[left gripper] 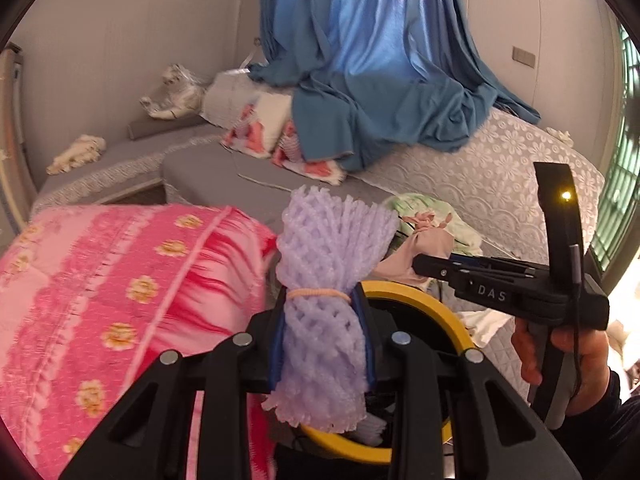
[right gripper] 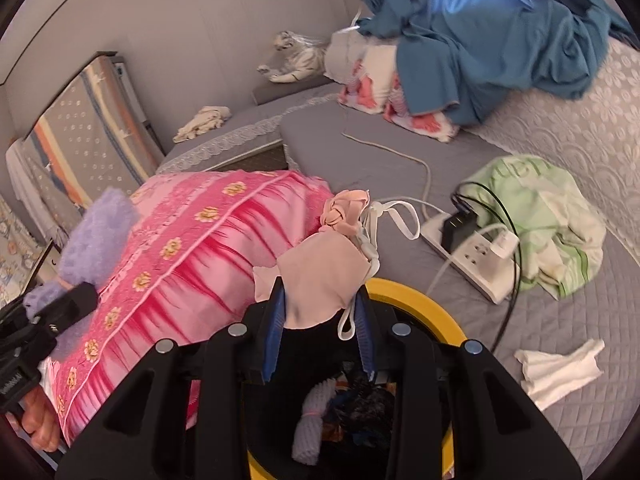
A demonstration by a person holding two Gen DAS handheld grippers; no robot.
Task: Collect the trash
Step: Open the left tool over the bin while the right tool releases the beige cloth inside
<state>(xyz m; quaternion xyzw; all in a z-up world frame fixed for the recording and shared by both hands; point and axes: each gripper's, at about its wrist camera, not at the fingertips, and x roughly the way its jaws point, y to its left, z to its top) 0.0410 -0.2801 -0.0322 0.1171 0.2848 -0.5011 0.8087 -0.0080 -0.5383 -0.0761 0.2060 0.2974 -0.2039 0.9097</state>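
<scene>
My left gripper (left gripper: pixel 323 312) is shut on a bundle of lilac foam netting (left gripper: pixel 328 264) tied with a rubber band, held over the yellow-rimmed bin (left gripper: pixel 440 308). The bundle also shows at the left of the right wrist view (right gripper: pixel 100 232). My right gripper (right gripper: pixel 320 312) is shut on a pink face mask (right gripper: pixel 324 276) with white straps, just above the same bin (right gripper: pixel 424 300). The bin holds another lilac netting roll (right gripper: pixel 310 436) and dark trash. The right gripper shows in the left wrist view (left gripper: pixel 420 265), with the mask (left gripper: pixel 404 256).
A pink flowered quilt (right gripper: pixel 192 248) lies left of the bin. On the grey bed are a white power strip with cables (right gripper: pixel 468 252), a green cloth (right gripper: pixel 552 216), a white rag (right gripper: pixel 560 372) and a blue curtain (right gripper: pixel 480 32).
</scene>
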